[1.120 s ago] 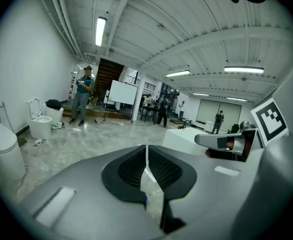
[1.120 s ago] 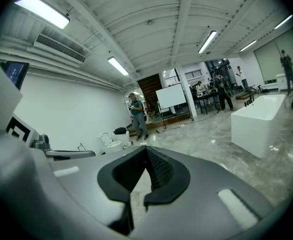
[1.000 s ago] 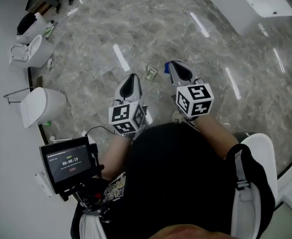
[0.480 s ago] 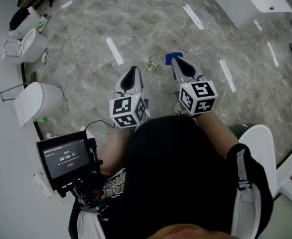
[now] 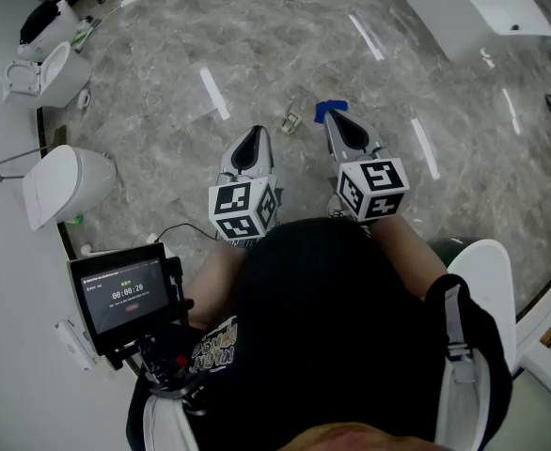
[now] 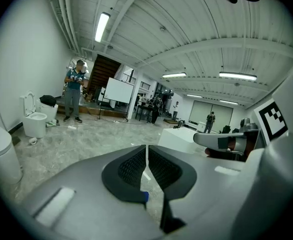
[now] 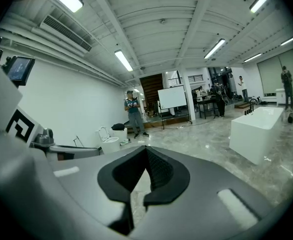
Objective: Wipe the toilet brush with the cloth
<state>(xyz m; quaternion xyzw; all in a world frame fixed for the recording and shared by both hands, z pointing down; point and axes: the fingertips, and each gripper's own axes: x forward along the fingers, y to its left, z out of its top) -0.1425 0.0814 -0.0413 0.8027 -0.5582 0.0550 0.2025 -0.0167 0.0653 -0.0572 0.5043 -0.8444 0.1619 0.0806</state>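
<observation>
Both grippers are held out side by side over the grey marble floor, and nothing is between the jaws of either. My left gripper [image 5: 253,143] is shut; in its own view [image 6: 146,152] only a thin slit shows between the pads. My right gripper [image 5: 338,122] is shut too, its pads meeting in its own view [image 7: 146,153]. A blue cloth [image 5: 328,109] lies on the floor just beyond the right gripper's tips. A small pale object [image 5: 291,120] lies left of the cloth, too small to identify. I see no toilet brush that I can make out.
Two white toilets [image 5: 65,182] [image 5: 48,73] stand along the left wall. A white bathtub block [image 5: 473,7] is at the far right. A person [image 6: 74,90] stands far off by a whiteboard. A small monitor [image 5: 123,295] hangs at my left hip.
Both grippers have moved forward over the floor together. The blue cloth, barely showing behind the right gripper's tip before, now lies in plain sight ahead of it.
</observation>
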